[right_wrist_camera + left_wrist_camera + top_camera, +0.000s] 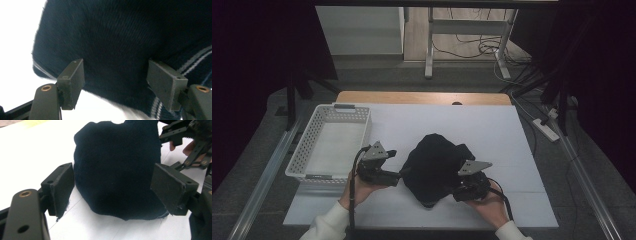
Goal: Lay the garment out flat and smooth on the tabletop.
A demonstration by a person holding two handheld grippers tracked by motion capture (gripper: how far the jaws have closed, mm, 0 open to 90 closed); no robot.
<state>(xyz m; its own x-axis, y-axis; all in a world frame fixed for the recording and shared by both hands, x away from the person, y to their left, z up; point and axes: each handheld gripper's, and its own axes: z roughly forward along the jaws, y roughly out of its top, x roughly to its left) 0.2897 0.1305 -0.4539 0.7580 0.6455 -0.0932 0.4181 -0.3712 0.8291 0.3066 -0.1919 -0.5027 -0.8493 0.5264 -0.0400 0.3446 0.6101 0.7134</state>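
With the cloth (432, 167) flat on the desk (492, 127), each hand-held gripper, left (398, 176) and right (455, 190), sits released at its edge, positioned to grasp opposite sides.

- One dark garment (434, 167), bunched at the middle of the counter (492, 130).
- One white basket (332, 142), at ten o'clock from the garment.
- Two hand-held grippers of mine: the left hand-held gripper (401, 173) at nine o'clock of the garment, the right hand-held gripper (451, 190) at four o'clock.
- One white counter carrying all of it.
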